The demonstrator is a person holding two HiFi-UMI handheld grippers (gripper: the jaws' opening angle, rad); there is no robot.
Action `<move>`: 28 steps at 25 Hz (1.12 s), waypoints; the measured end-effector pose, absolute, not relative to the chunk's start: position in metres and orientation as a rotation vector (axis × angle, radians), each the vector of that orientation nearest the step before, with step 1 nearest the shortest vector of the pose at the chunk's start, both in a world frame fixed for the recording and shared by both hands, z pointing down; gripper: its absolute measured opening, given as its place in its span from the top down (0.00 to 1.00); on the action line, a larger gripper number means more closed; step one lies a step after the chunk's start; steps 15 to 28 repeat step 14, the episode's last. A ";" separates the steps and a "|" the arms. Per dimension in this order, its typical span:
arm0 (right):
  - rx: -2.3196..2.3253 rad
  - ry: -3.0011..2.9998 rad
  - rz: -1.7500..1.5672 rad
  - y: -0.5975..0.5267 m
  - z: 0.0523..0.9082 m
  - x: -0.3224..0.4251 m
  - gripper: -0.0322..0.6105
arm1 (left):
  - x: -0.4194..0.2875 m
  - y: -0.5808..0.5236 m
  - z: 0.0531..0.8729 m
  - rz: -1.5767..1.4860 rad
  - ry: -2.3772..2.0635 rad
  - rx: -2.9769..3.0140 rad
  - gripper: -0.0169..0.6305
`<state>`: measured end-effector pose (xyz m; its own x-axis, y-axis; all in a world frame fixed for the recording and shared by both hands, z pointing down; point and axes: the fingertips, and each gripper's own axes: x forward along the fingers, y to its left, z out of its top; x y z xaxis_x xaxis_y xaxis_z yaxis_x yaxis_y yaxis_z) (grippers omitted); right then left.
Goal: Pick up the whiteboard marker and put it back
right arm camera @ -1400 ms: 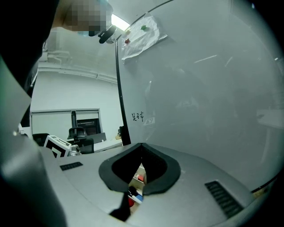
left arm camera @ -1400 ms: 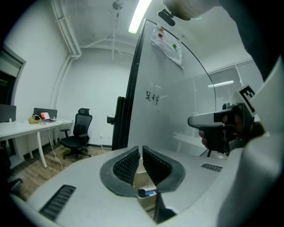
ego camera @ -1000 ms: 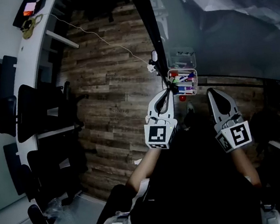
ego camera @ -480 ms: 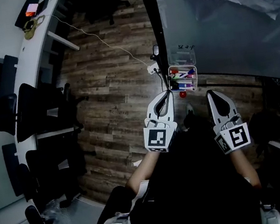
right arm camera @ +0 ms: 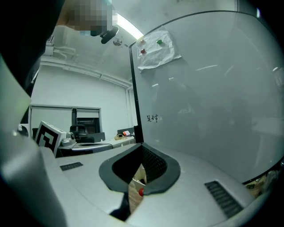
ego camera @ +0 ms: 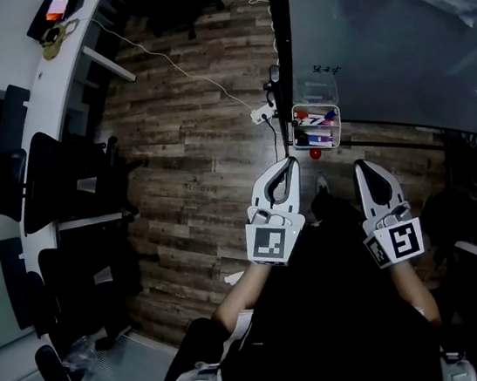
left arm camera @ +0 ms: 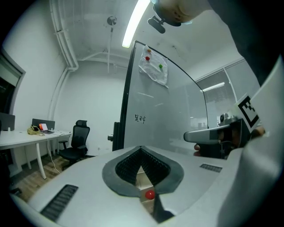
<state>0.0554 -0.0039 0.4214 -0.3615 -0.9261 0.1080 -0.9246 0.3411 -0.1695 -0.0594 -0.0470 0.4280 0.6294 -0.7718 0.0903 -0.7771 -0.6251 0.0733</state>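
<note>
A clear marker box with several coloured whiteboard markers hangs on the whiteboard, with a red round magnet just below it. My left gripper points level at the board, a little short of the box and to its lower left, shut and empty. In the left gripper view the left gripper frames the red magnet through the gap behind its tips. My right gripper is beside it to the right, also shut with nothing in it. The right gripper faces the board too.
Small handwriting is on the board above the box. A sheet of paper is pinned high up with magnets. A white desk with black office chairs runs along the left. A white cable lies on the wood floor.
Both grippers have drawn back a little from the marker box, so the gap to it has widened. The left one has also risen slightly. Both stay shut.
</note>
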 end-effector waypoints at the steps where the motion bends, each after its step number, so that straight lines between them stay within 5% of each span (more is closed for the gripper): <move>1: -1.774 2.565 -0.320 -0.003 0.422 0.055 0.93 | -0.060 -0.046 0.427 0.073 -1.307 2.741 0.96; 28: -1.749 2.543 -0.311 -0.009 0.416 0.049 0.93 | -0.063 -0.046 0.425 0.070 -1.303 2.745 0.96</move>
